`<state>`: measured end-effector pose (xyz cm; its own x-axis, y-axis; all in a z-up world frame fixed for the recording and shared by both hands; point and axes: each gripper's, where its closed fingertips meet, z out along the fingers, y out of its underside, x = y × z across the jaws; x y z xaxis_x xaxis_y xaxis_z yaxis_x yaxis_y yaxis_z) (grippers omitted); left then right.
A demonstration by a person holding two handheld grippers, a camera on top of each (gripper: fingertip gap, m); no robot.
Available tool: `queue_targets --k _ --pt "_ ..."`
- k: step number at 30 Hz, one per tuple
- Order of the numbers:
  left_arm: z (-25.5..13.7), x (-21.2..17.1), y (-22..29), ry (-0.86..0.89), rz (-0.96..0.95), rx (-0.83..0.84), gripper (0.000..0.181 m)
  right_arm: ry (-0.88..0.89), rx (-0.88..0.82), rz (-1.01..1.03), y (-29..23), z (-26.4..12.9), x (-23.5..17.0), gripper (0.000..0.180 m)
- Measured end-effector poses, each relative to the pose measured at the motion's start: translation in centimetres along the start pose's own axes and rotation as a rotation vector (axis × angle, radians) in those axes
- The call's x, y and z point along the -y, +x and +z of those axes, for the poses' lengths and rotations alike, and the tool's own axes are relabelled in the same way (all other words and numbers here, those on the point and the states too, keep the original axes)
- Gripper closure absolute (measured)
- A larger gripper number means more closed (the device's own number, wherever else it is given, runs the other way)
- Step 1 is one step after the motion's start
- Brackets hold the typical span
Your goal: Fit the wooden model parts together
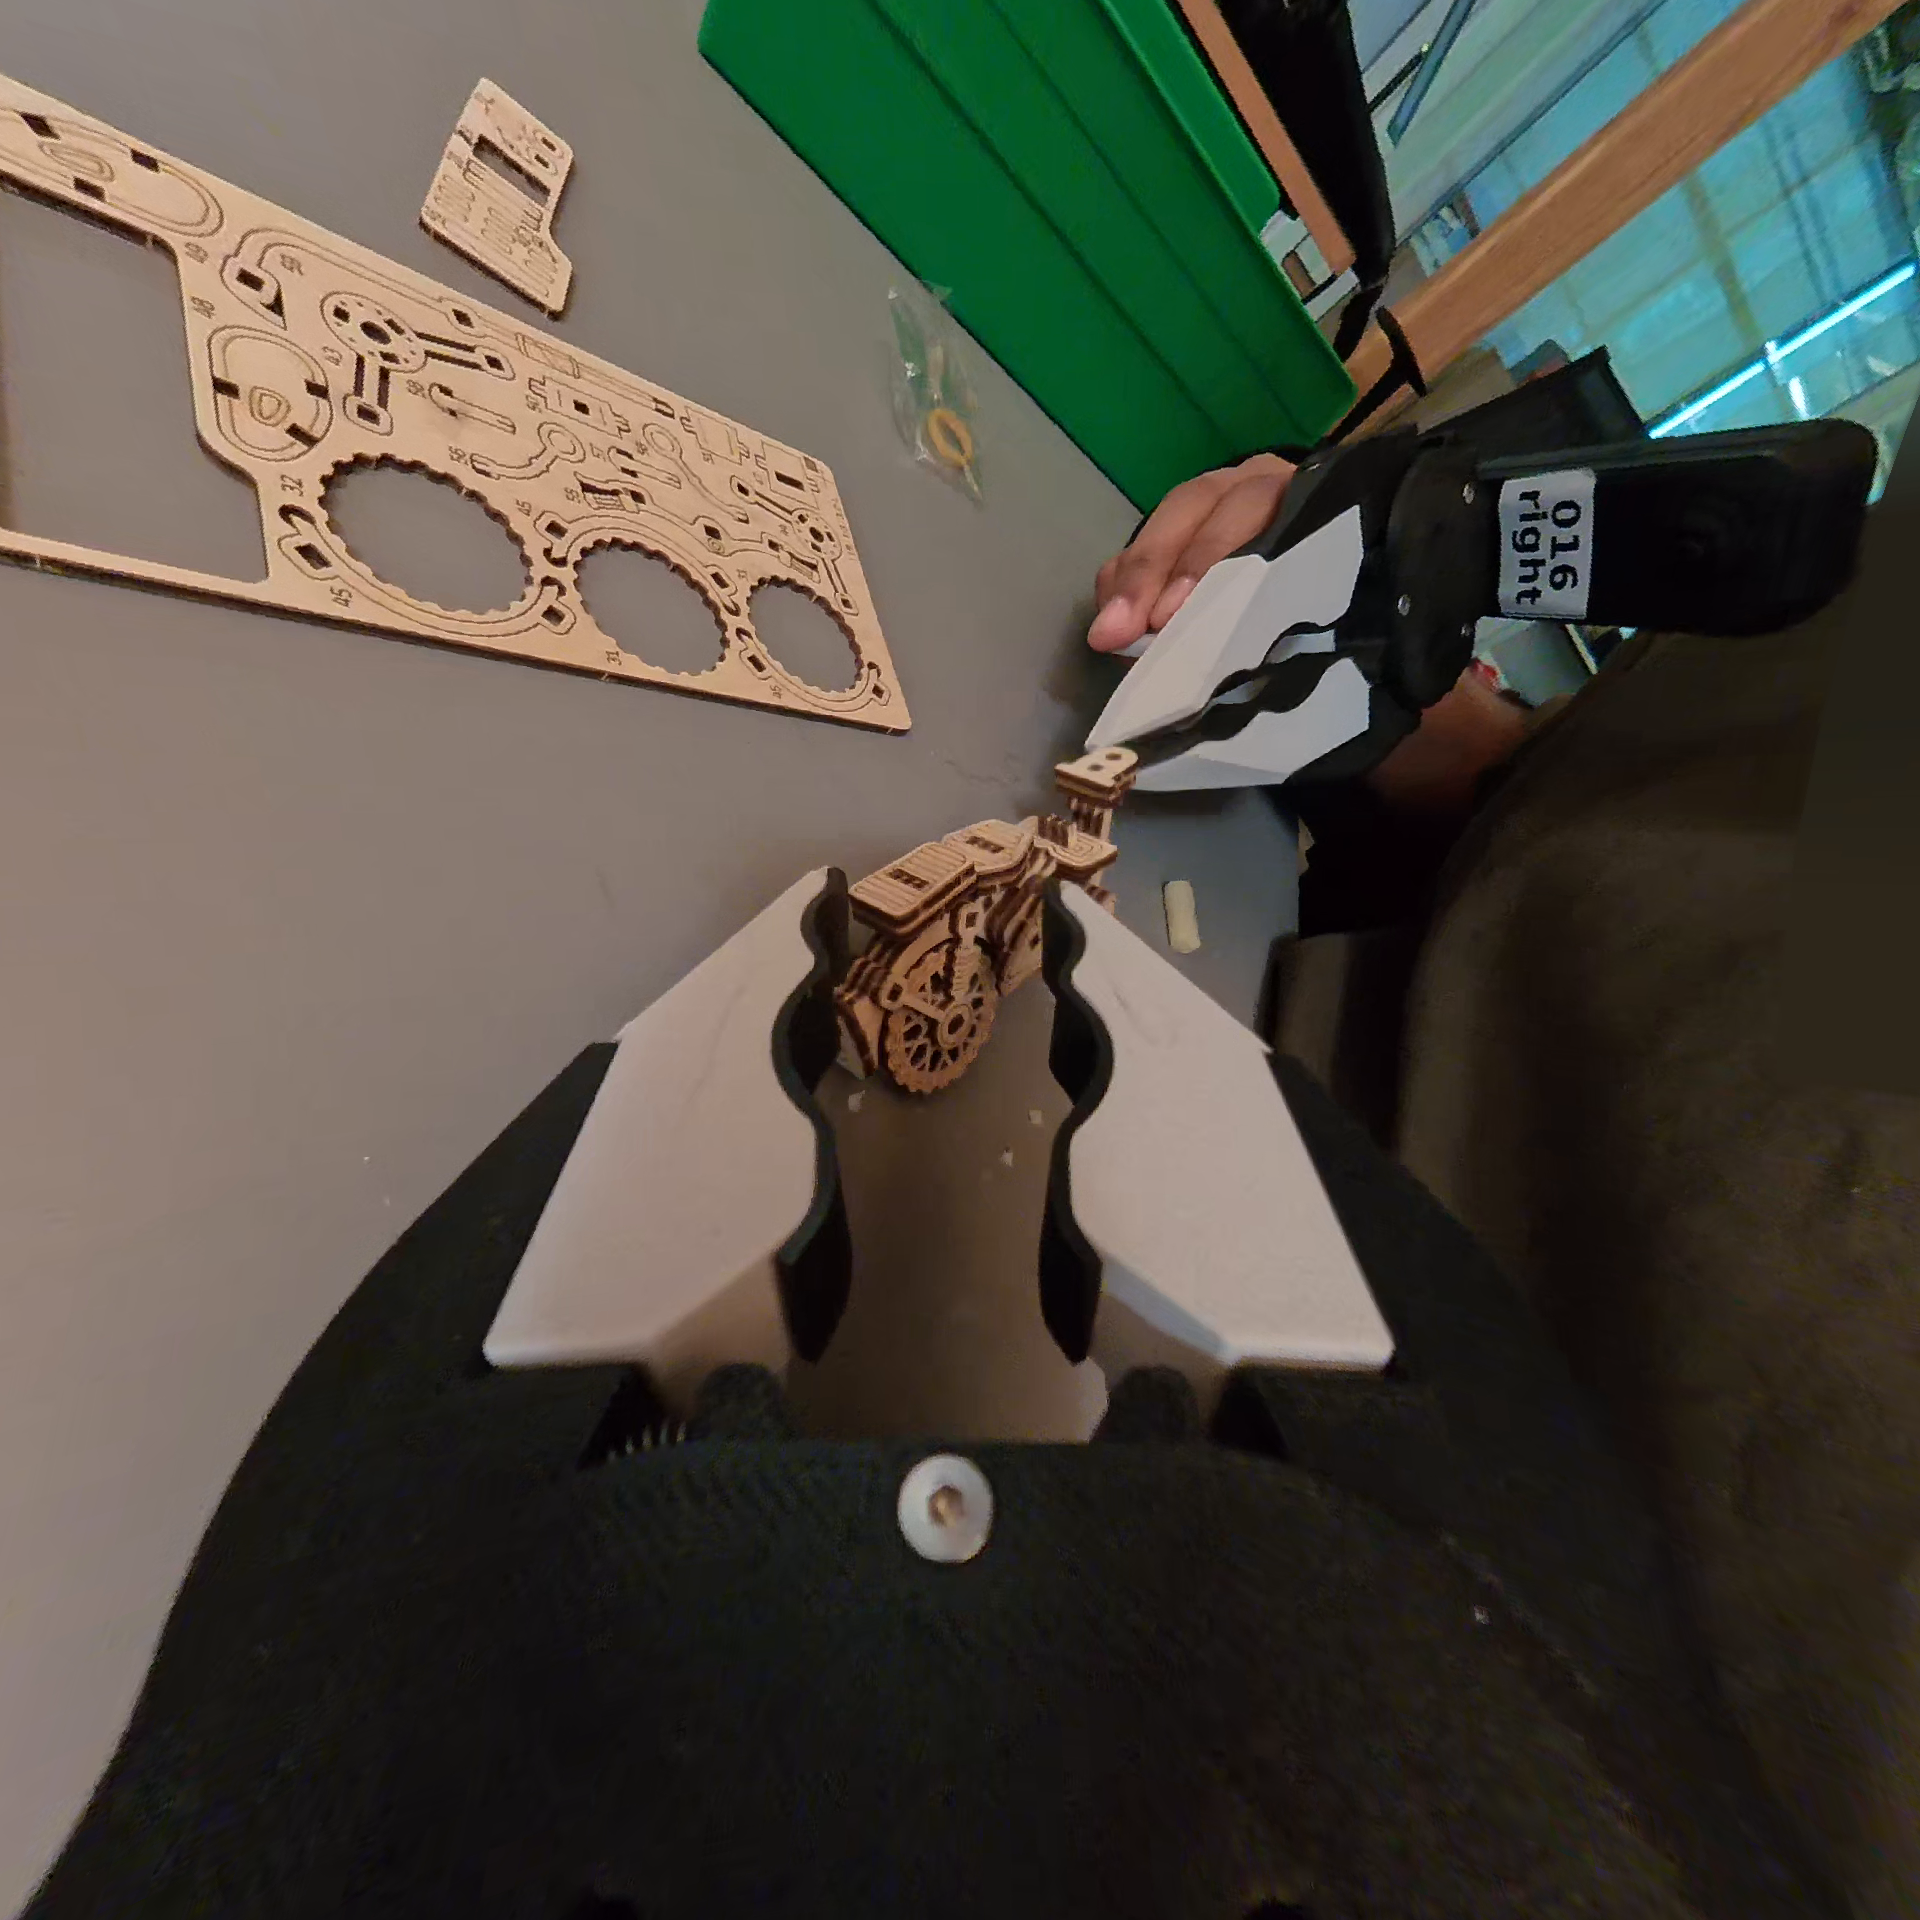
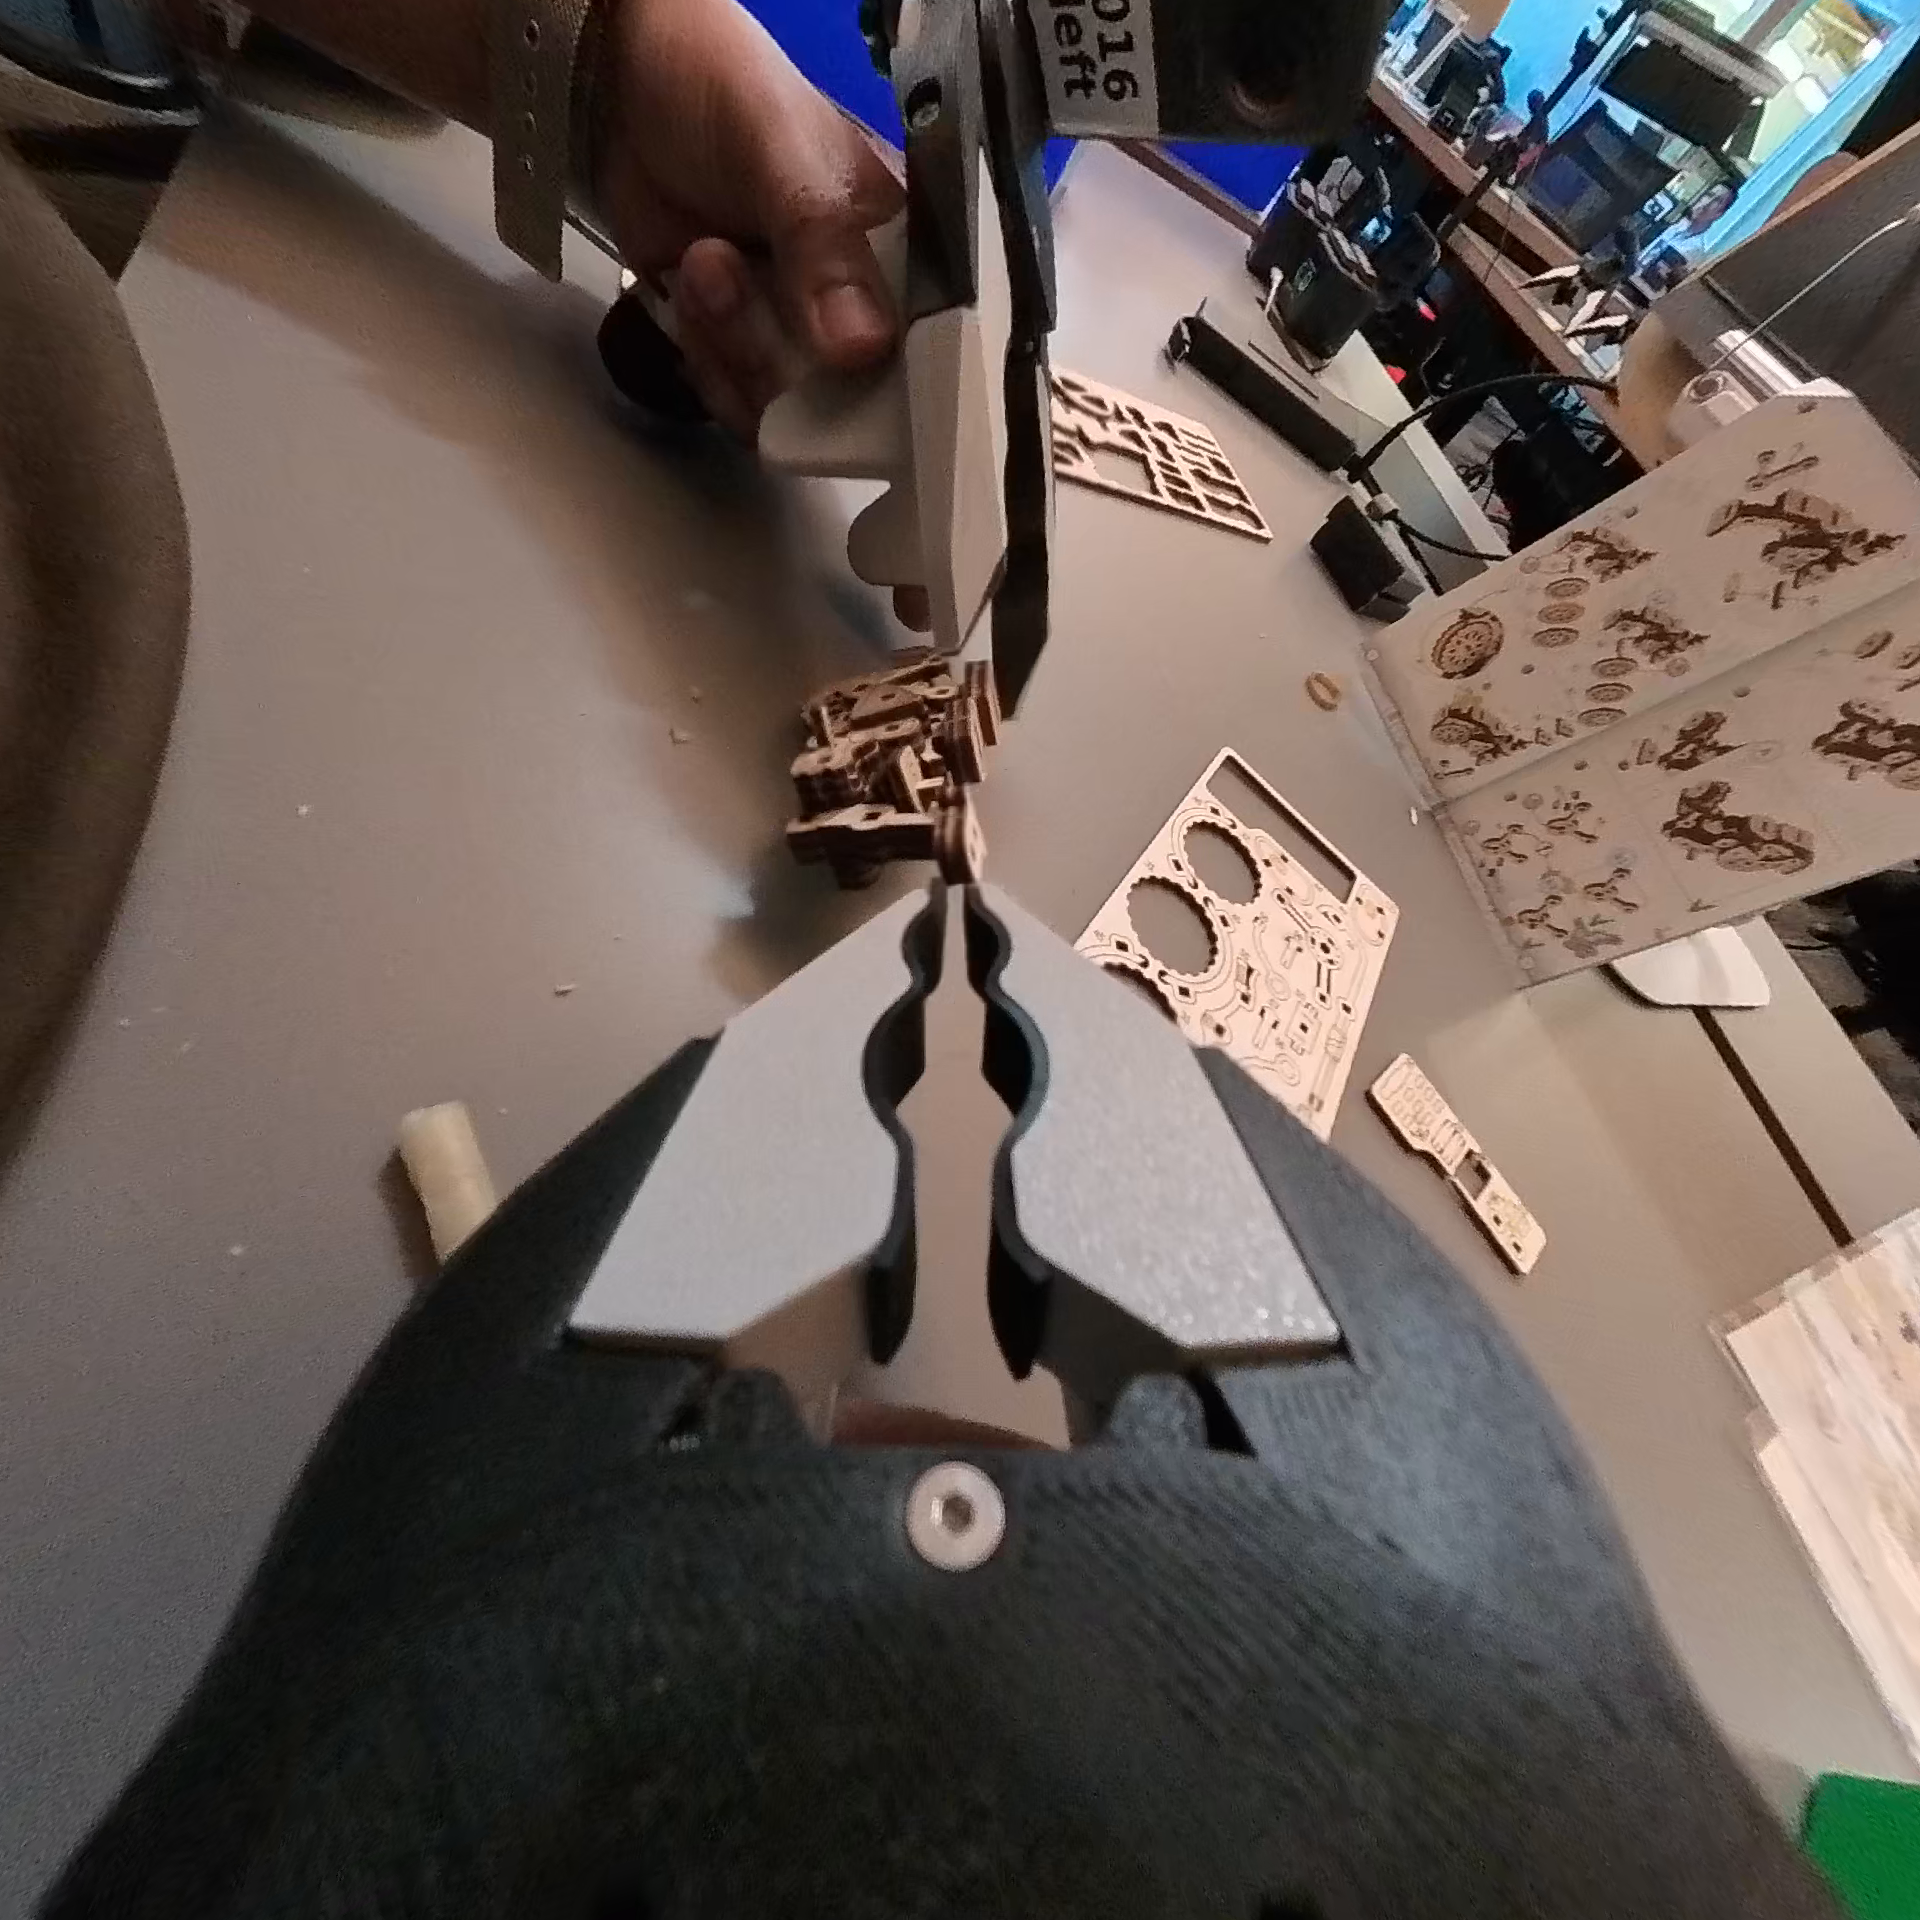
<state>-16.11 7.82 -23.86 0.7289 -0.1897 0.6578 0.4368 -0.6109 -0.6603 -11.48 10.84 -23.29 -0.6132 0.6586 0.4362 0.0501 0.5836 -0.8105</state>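
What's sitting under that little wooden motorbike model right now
The wooden motorbike model stands on the bare grey table, held between the left gripper fingers. A few wood crumbs lie nearby. The spot directly beneath its wheel is hidden.

Each wrist camera looks close along its own fingers, low over the grey worktop [image 1: 312, 935]. They face each other, sharing the wooden model [image 1: 956, 966] and the punched sheet [image 2: 1257, 966].

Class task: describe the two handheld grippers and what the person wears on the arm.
Both the left gripper and the right gripper have textured black bodies, pale grey wedge-shaped fingers lined with wavy black pads, and a white label. A grey strap circles the wrist; the sleeve looks brown.
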Motion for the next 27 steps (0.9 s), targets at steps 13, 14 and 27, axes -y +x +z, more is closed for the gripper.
queue_targets --k 13,14,27 --pt "-0.3 -0.4 0.5 -0.025 0.022 -0.038 0.164 -0.157 0.044 0.142 0.0 0.0 -2.6 0.163" --pt "-0.2 -0.5 0.6 -0.03 0.025 -0.042 0.164 -0.179 0.06 0.158 -0.2 0.0 -2.9 0.162" --pt "-0.2 -1.5 2.3 -0.082 0.114 -0.113 0.163 -0.173 0.197 0.346 -1.4 -1.0 -2.9 0.157"
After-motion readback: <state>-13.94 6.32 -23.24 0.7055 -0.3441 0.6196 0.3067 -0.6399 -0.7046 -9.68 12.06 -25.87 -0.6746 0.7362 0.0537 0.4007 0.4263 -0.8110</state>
